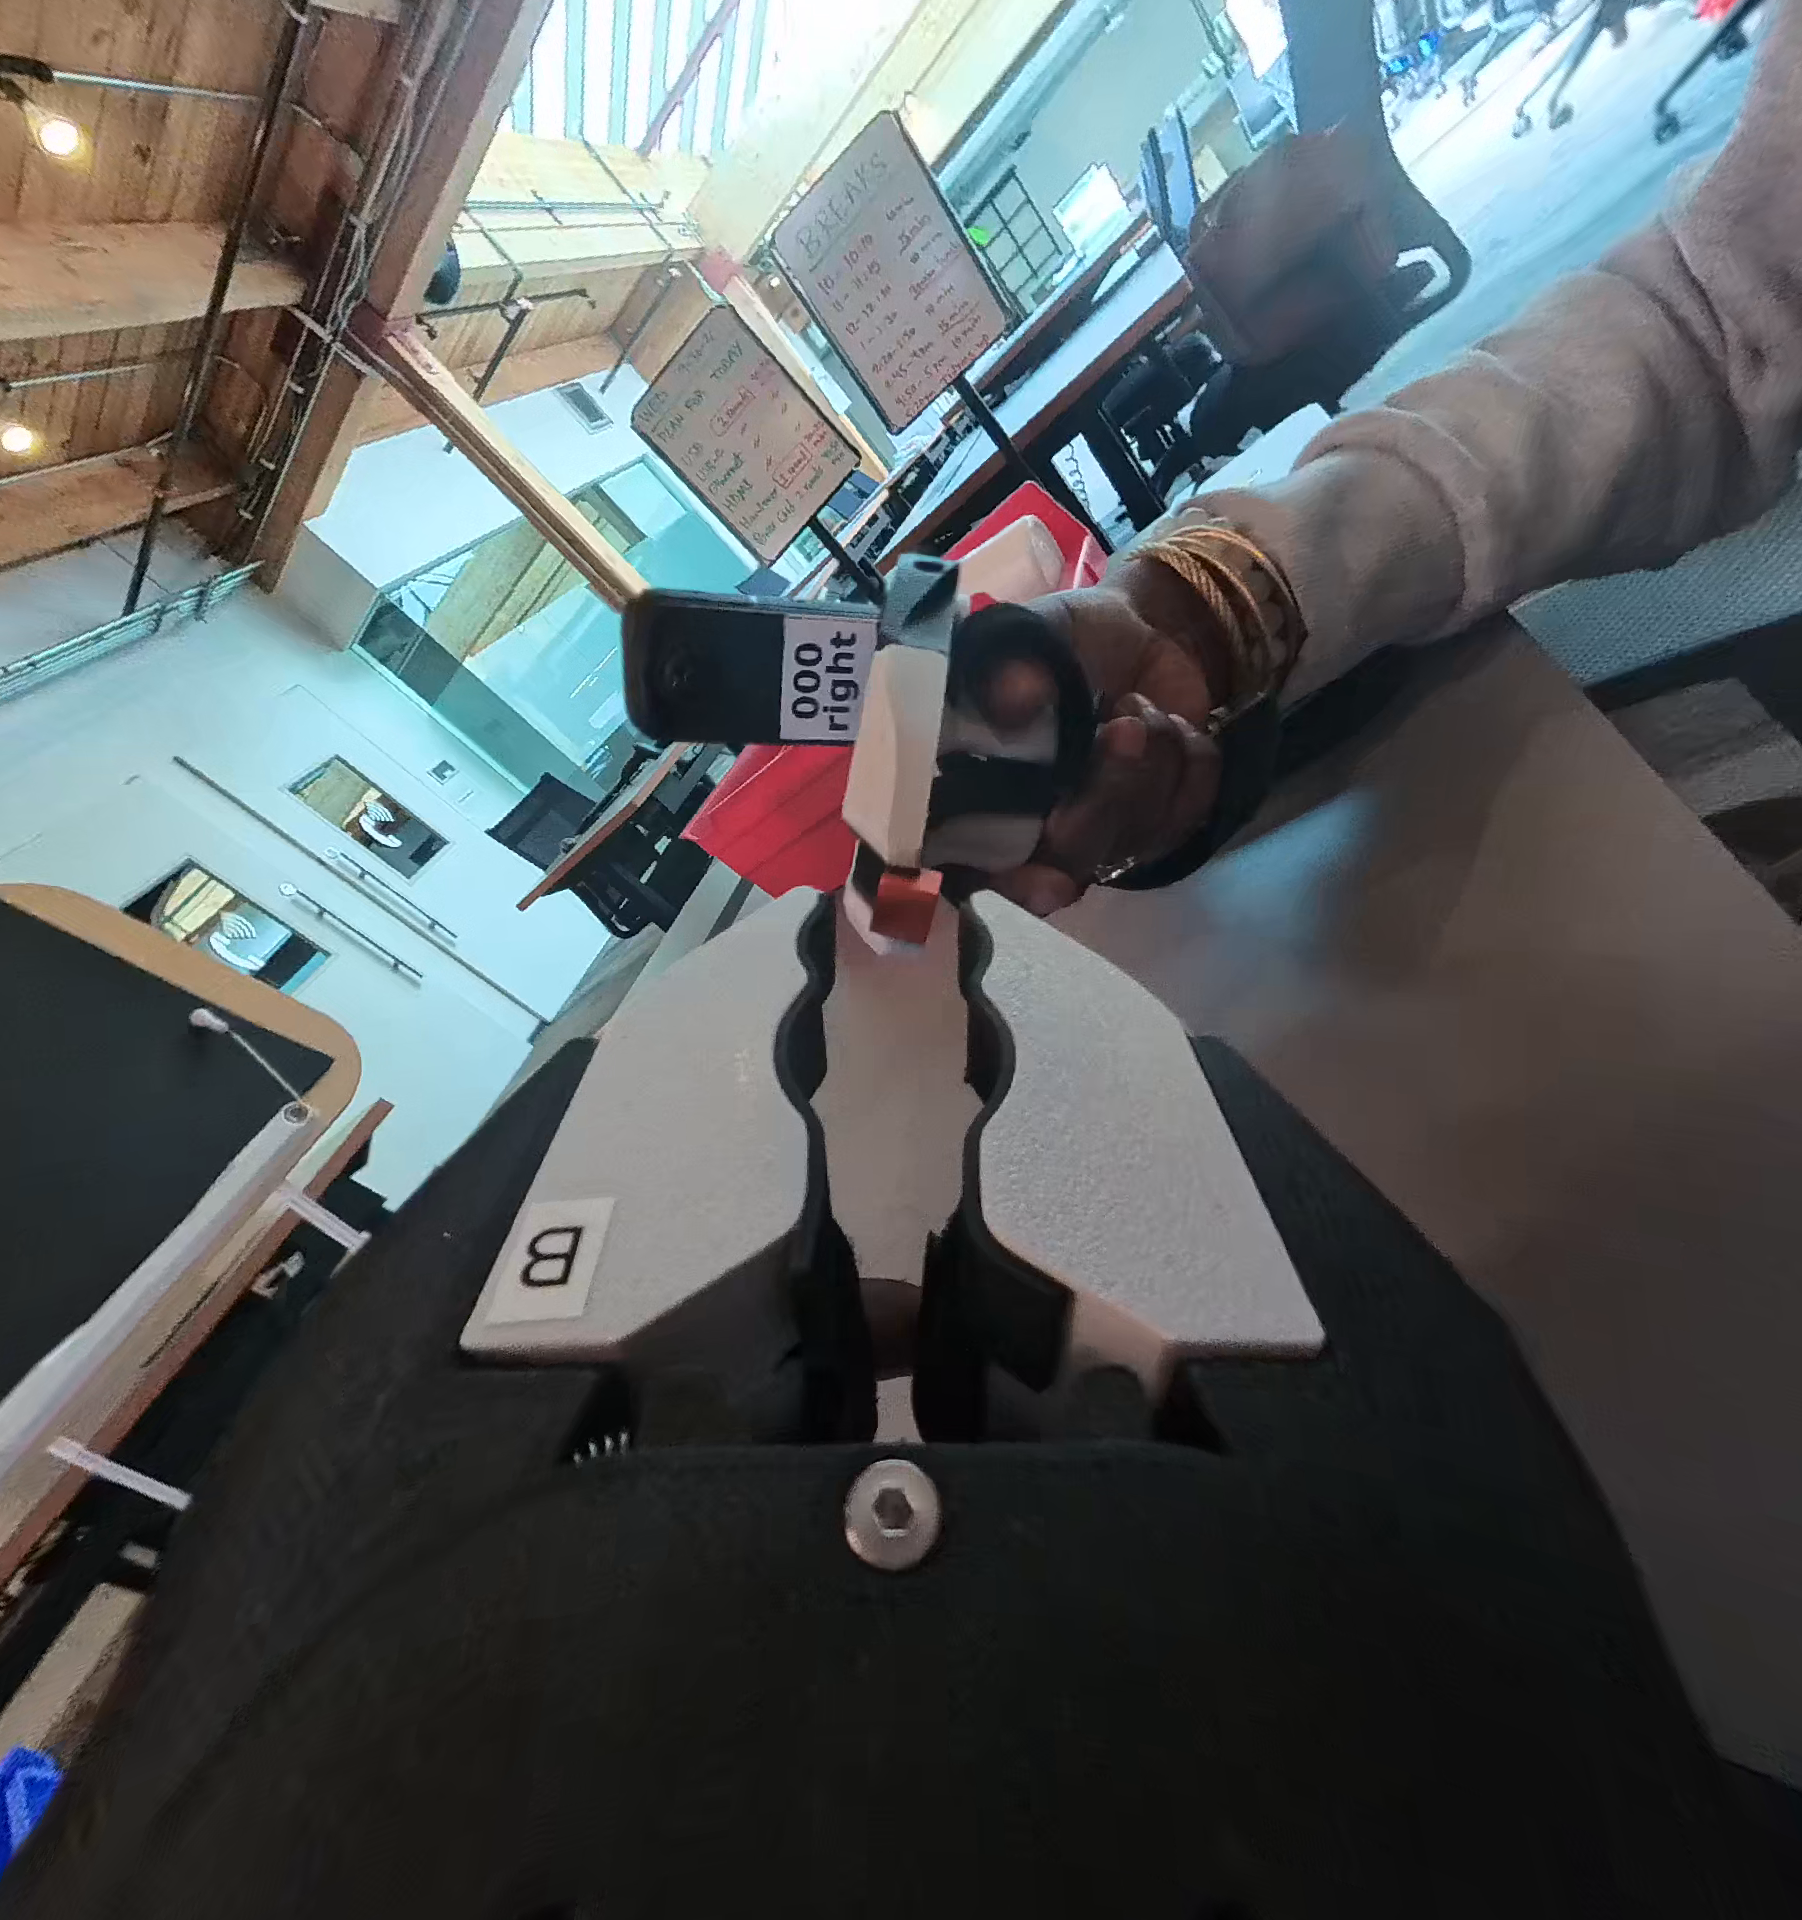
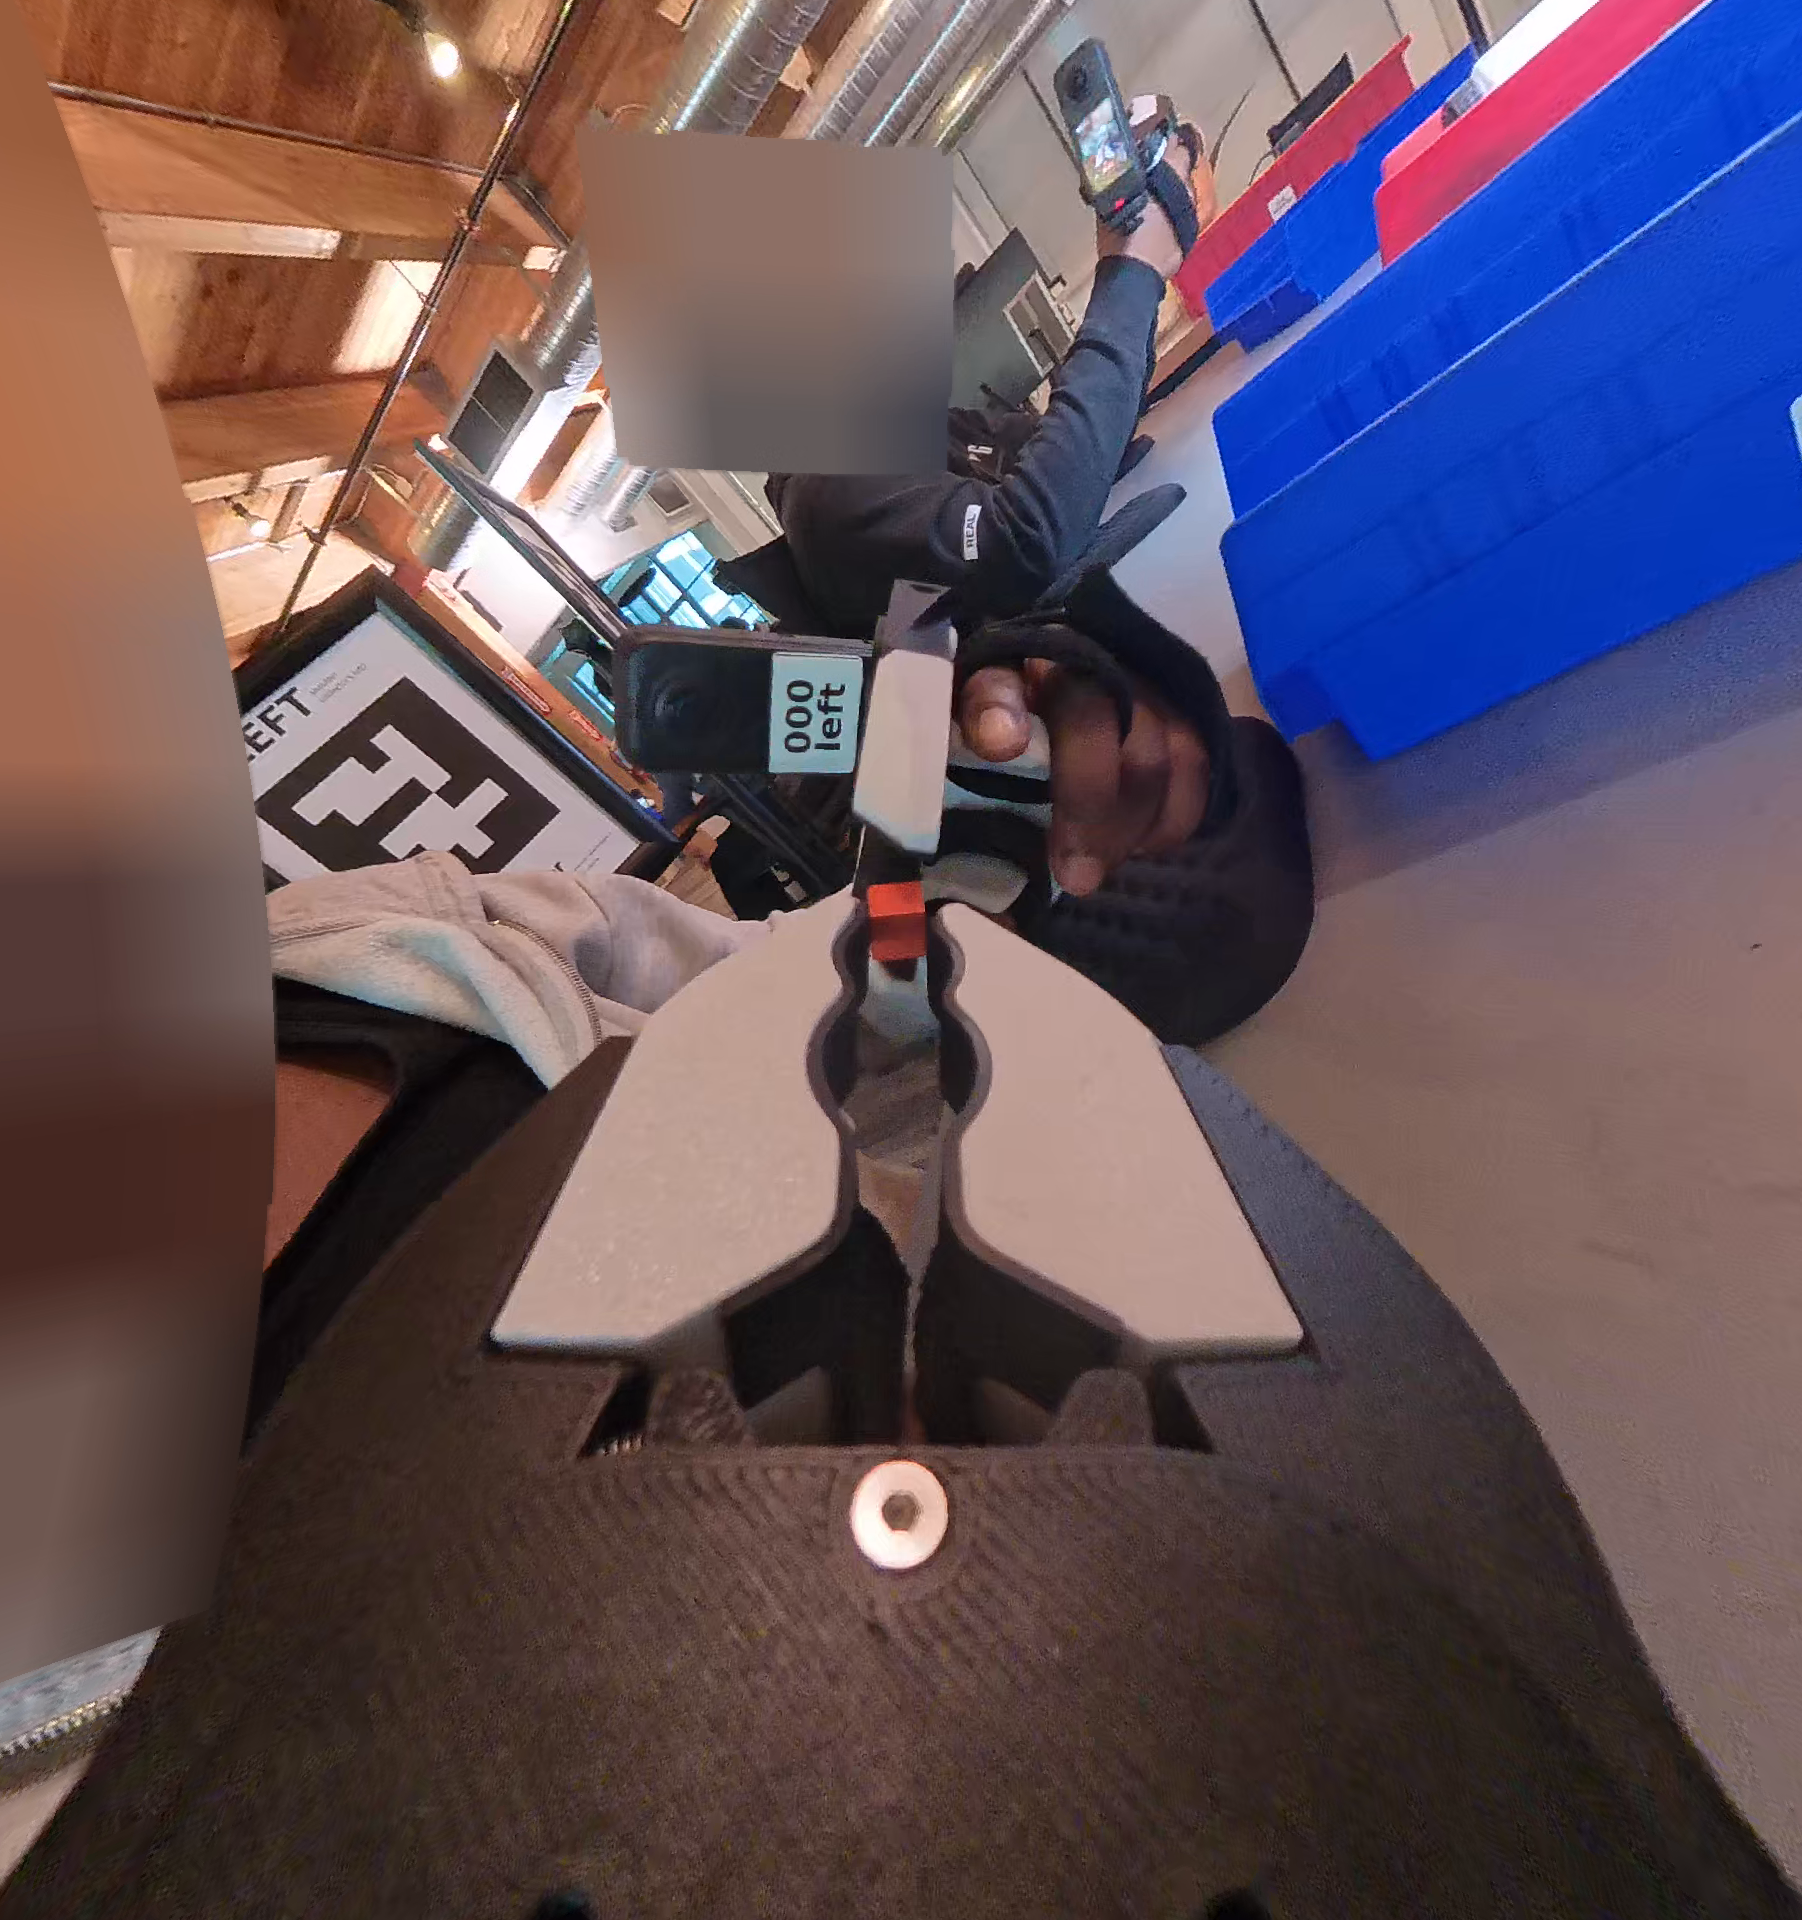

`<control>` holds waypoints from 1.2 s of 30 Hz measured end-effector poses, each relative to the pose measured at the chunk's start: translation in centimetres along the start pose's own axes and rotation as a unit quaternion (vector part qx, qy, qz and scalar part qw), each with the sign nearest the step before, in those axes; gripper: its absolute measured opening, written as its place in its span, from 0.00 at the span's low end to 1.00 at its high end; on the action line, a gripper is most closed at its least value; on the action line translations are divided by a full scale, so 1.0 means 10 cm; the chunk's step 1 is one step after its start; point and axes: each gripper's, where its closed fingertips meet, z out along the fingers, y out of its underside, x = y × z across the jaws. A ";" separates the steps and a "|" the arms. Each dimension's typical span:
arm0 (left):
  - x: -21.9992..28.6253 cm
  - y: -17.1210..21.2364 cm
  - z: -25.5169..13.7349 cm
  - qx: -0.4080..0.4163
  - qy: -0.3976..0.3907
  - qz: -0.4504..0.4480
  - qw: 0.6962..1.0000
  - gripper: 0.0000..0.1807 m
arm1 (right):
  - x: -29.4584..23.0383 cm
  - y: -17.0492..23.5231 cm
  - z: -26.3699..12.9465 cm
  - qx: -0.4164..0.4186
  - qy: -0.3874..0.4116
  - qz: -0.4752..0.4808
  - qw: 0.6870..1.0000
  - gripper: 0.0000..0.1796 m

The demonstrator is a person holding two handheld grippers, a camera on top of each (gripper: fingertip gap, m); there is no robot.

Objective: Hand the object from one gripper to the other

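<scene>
A small red block (image 1: 909, 906) is in mid-air where the two grippers meet tip to tip, each turned a quarter turn to the other. In the right wrist view my right gripper (image 2: 895, 925) is shut on the block (image 2: 896, 920) at its fingertips. My left gripper (image 1: 899, 925) is open, and its tips flank the block with a small gap on each side. Each view shows the other gripper edge-on in a hand: the right one's grey finger (image 1: 886, 769) and the left one's grey finger (image 2: 902, 748).
A grey table (image 1: 1396, 1039) lies below, with a red bin (image 1: 772, 821) behind the grippers. Two whiteboards (image 1: 886, 270) stand farther back. Blue bins (image 2: 1551, 468), a grey cloth (image 2: 461, 935), a black knit item (image 2: 1188, 935) and a black-and-white marker board (image 2: 409, 769) surround the handover spot. My left and right fingertips are right by each other.
</scene>
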 end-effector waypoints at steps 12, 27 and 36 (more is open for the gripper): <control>-0.07 -0.05 -0.09 0.041 0.086 -0.305 0.948 0.06 | 0.09 -0.12 -0.05 0.003 0.149 -0.324 0.934 0.15; 0.17 -0.05 -0.09 0.034 0.222 -0.511 0.830 0.06 | 0.02 0.13 0.12 -0.081 0.246 -0.724 0.640 0.06; -0.09 -0.07 -0.06 0.039 0.012 -0.100 0.994 0.23 | 0.12 -0.04 0.01 -0.003 0.100 -0.118 0.988 0.05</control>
